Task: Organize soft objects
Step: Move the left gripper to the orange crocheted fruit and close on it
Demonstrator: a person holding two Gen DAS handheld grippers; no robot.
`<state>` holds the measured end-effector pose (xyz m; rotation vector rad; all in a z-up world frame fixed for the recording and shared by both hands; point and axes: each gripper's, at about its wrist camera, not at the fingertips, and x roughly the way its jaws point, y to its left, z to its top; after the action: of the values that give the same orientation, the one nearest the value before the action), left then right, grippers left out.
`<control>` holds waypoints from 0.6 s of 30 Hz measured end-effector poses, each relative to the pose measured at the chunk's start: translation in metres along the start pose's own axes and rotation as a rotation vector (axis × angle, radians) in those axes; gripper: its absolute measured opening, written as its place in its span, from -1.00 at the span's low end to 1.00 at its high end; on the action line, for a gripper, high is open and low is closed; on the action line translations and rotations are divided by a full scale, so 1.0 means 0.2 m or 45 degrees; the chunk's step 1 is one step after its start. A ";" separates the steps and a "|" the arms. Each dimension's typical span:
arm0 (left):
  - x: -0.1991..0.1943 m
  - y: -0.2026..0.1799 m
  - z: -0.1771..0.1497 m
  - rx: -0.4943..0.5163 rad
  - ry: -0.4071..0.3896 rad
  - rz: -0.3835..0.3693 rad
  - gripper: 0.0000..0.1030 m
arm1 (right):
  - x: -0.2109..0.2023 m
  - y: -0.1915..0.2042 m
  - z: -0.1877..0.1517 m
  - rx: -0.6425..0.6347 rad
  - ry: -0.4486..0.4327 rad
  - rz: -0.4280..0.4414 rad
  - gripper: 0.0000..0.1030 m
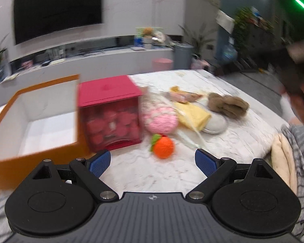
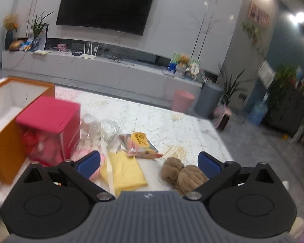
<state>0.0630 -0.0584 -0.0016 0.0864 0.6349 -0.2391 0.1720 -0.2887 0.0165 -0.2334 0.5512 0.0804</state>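
Soft objects lie on a white marble table [image 1: 233,133]. In the left wrist view an orange knitted ball [image 1: 163,147] lies just ahead of my open, empty left gripper [image 1: 153,162]. Behind it are a pink knitted toy [image 1: 159,117], a yellow cloth [image 1: 193,115], a grey slipper [image 1: 215,124] and a brown furry piece [image 1: 229,103]. My right gripper [image 2: 149,163] is open and empty above the yellow cloth [image 2: 124,172] and the brown furry piece [image 2: 182,174]. An open orange box [image 1: 30,121] with a white inside stands at the left.
A red box with a clear front [image 1: 111,111] stands between the orange box and the soft objects; it also shows in the right wrist view [image 2: 48,129]. A snack packet [image 2: 140,143] and clear plastic wrap [image 2: 109,129] lie on the table. A person's striped sleeve [image 1: 302,162] is at the right.
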 end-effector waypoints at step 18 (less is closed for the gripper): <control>0.58 -0.19 -0.08 0.284 -0.002 0.095 1.00 | 0.41 0.01 -0.16 0.104 0.215 0.052 0.95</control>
<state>0.1336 -0.1154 -0.0838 0.3236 0.6005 -0.2369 0.2259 -0.2931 -0.0540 -0.1498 0.7262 0.0782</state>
